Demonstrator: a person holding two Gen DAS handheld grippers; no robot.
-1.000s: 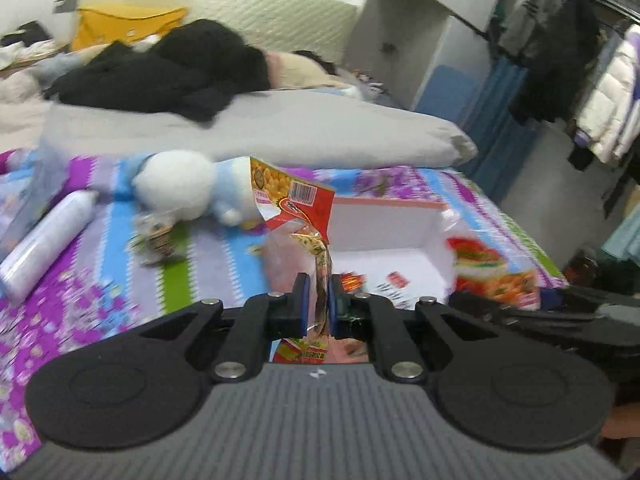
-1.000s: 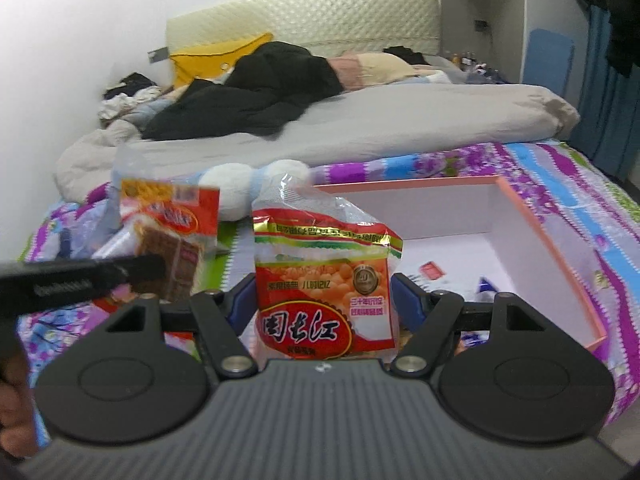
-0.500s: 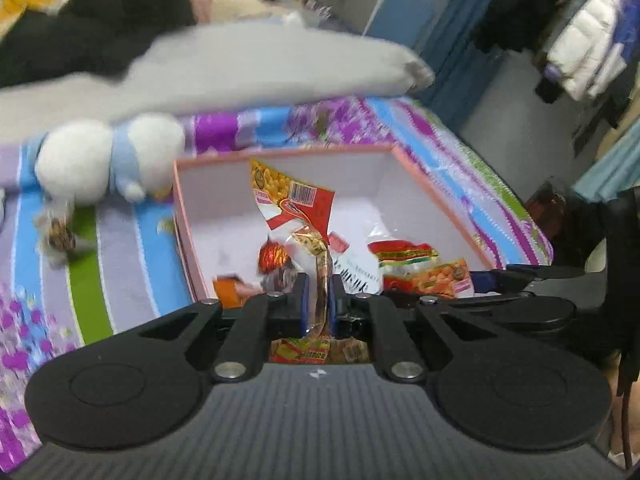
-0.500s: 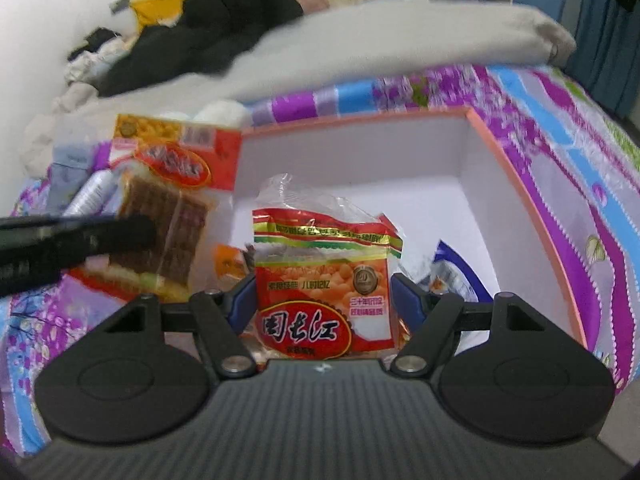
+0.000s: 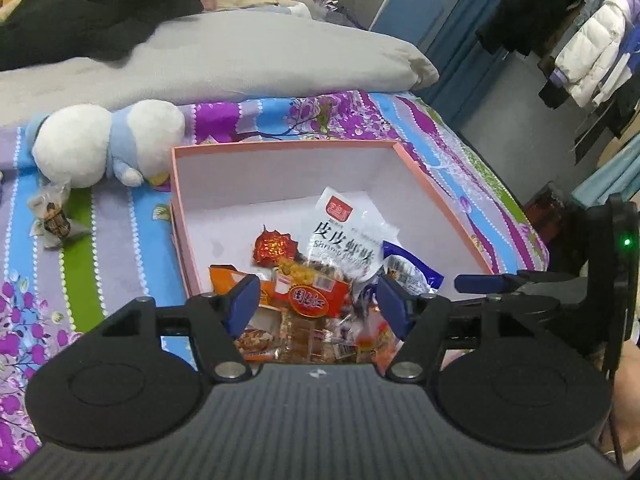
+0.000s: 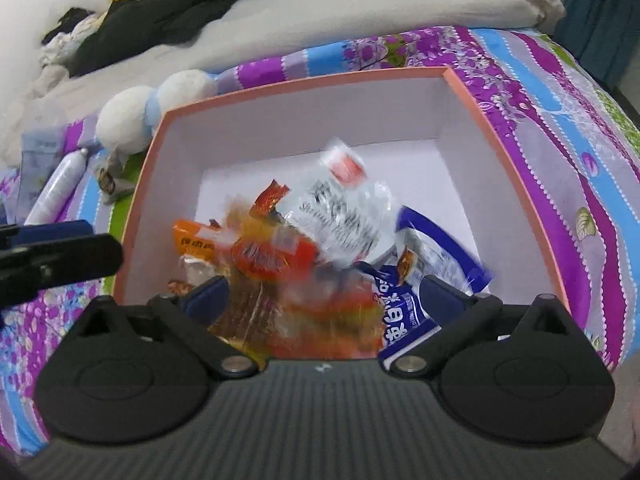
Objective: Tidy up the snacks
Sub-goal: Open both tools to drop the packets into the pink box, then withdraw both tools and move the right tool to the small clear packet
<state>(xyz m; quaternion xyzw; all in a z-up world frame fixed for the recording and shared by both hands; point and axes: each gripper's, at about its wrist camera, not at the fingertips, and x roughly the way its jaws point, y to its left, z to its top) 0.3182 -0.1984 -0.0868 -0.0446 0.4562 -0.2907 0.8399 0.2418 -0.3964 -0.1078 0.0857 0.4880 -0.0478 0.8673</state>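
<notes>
A pink-rimmed white box (image 5: 432,196) (image 6: 516,168) lies on the bed and holds several snack packets. My left gripper (image 5: 318,306) is open above the box's near end, over a red and orange packet (image 5: 316,290). My right gripper (image 6: 322,298) is open too, with a blurred red-orange packet (image 6: 336,312) below its fingers in the box. A clear shrimp-snack bag (image 5: 346,236) (image 6: 344,220) and a blue and white packet (image 5: 412,270) (image 6: 404,312) lie further in. The right gripper's finger (image 5: 496,280) shows at the left view's right side.
A white and blue plush toy (image 5: 104,144) (image 6: 156,108) lies left of the box. A small wrapped snack (image 5: 54,220) and a white bottle (image 6: 56,192) lie on the striped floral sheet. A grey duvet (image 5: 224,56) and black clothes lie behind. Hanging clothes stand at the right.
Both grippers have opened and let go of their packets, which now lie in the box. Both moved forward and down over the box.
</notes>
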